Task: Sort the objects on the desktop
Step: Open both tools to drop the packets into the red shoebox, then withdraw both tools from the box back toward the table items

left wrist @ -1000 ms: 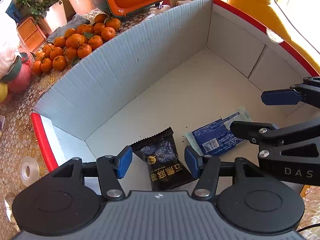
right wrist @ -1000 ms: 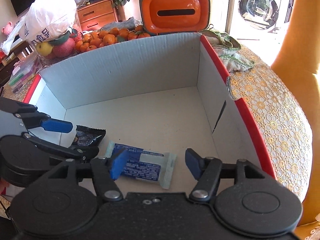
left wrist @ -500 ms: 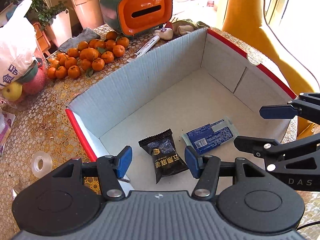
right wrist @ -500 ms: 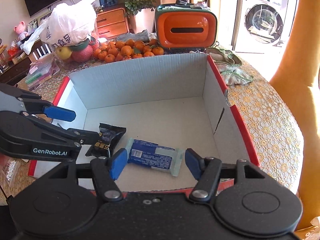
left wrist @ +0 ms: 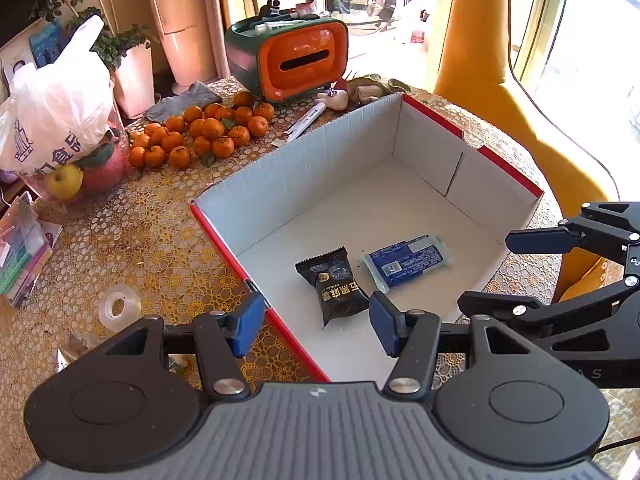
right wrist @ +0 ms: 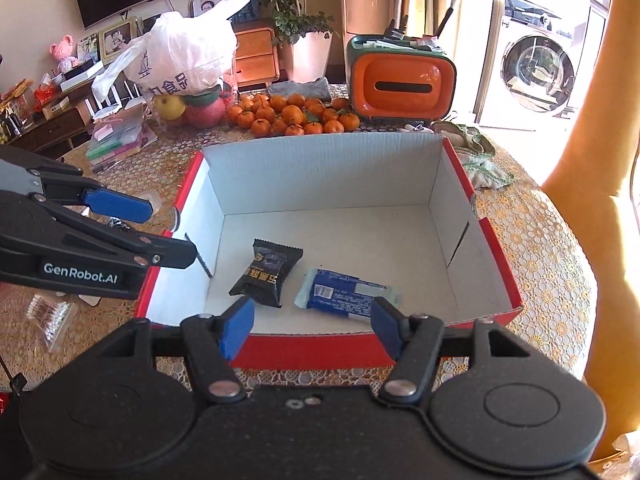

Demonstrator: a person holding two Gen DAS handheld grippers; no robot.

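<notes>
Both grippers — left gripper [left wrist: 316, 328] and right gripper [right wrist: 314, 326], jaws wide apart and empty — have pulled back above the red-rimmed white cardboard box [right wrist: 320, 168], where the black snack packet [right wrist: 266, 272] and blue wrapped bar [right wrist: 346, 294] already lie, while the clear tape roll [left wrist: 119, 306] and bagged cotton swabs [right wrist: 50, 318] wait outside.

Red-rimmed box [right wrist: 494, 236], white inside. In it, a black packet [right wrist: 267, 273] with gold lettering and a blue wrapper [right wrist: 347, 294] with clear ends. Gold lace-patterned cloth [left wrist: 152, 240] covers the table. Orange tangerines [left wrist: 200, 136] sit in a heap, and behind them an orange-faced, green-cased holder [left wrist: 298, 62]. There's a white bag [right wrist: 180, 54] with dark print. Blue pads on both black grippers.
</notes>
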